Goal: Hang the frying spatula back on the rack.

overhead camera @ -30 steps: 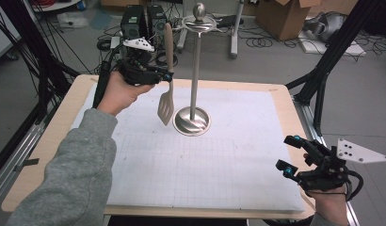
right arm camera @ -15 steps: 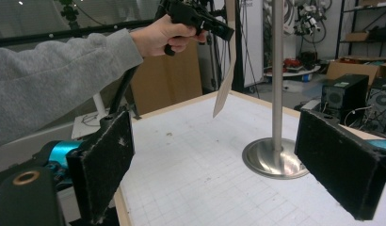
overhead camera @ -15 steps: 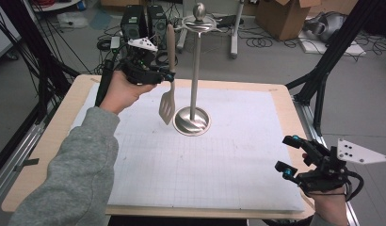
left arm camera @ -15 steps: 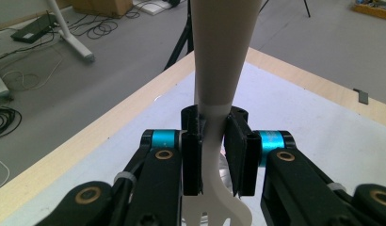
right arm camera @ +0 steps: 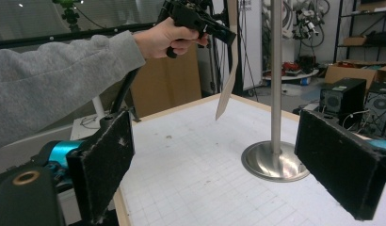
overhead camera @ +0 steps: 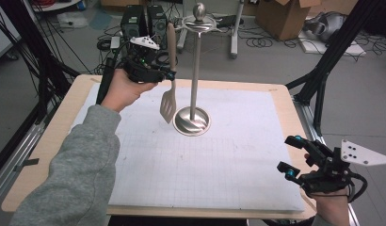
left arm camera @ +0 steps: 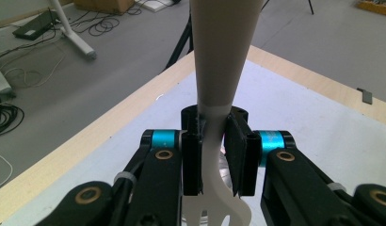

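Item 1: slotted spatula (overhead camera: 169, 89), pale beige, hanging upright in the air with its blade down and its long handle rising past the top of the stand. The blade hovers just above the white gridded mat (overhead camera: 191, 155), close beside the stand's round base and apart from it. In the left gripper view the handle (left arm camera: 219, 52) widens upward and runs out of the top edge, so its end is cut off there; the blade is cut off at the bottom edge.

Item 2: left gripper (overhead camera: 158, 73), held up over the far left part of the table in the person's left hand (overhead camera: 121, 89). Its 2 black jaws are clamped on the spatula's narrow neck, 1 pad on each side (the left gripper view shows both pads pressed against it).

Item 3: metal utensil stand (overhead camera: 195, 70), a slim pole on a polished disc base near the mat's far middle, crowned by a ball knob and hook arms. In the right gripper view its top is cut off.

Item 4: right gripper (overhead camera: 294, 157), low at the near right corner of the table, well apart from the spatula. Its jaws stand wide apart with nothing between them; its pads (right arm camera: 106, 165) look worn and speckled.

Item 5: wooden table (overhead camera: 64, 136), under the mat; floor beyond cluttered with cables and boxes, details hard to make out.
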